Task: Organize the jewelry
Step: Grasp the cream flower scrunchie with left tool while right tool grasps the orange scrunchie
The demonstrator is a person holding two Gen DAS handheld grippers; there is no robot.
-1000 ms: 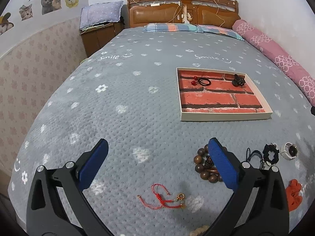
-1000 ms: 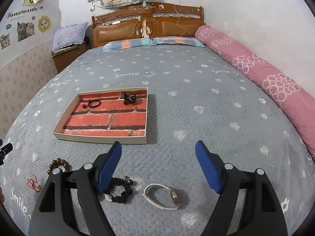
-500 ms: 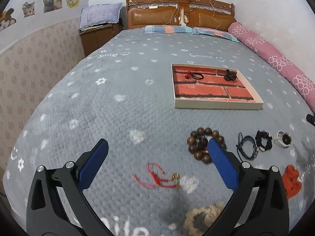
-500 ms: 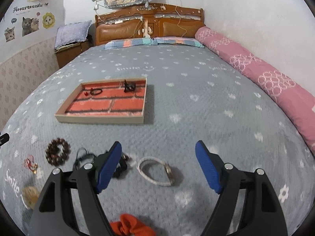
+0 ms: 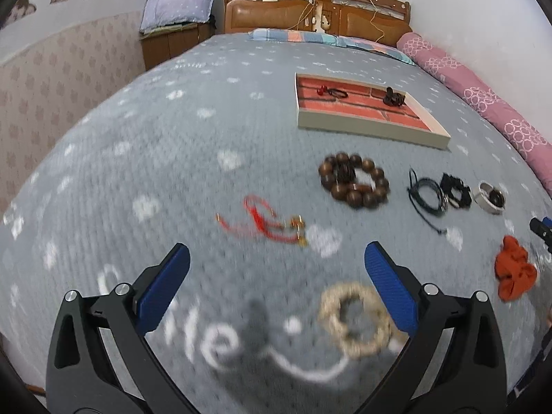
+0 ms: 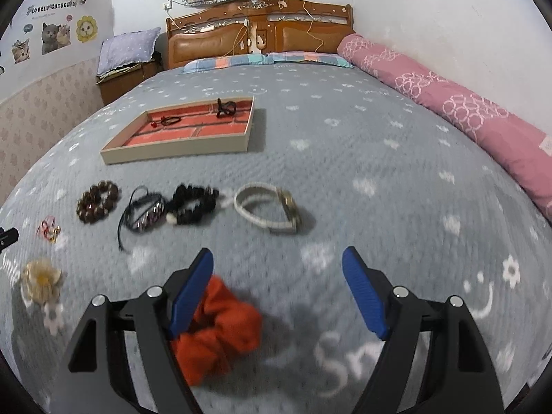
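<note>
While both claws hang wide apart with nothing between their blue pads, each sits low over its own piece on the bed: the right claw (image 6: 276,293) over the orange scrunchie (image 6: 220,331), which lies just inside its left finger, and the left claw (image 5: 276,286) over the pale beaded bracelet (image 5: 355,321), close against its right finger. Beyond them a loose row waits on the grey blanket (image 5: 172,158): red cord bracelet (image 5: 265,224), brown wooden bead bracelet (image 5: 353,180), dark cord bracelet (image 6: 143,215), black scrunchie (image 6: 193,203) and white-strapped watch (image 6: 269,208). Farther off sits the brick-patterned tray (image 6: 179,153), already holding two small dark pieces. I'd judge this the reach for a pick-up, sorting barely begun. Next, each claw needs centring over its piece, then closing on it without pinching the blanket.
</note>
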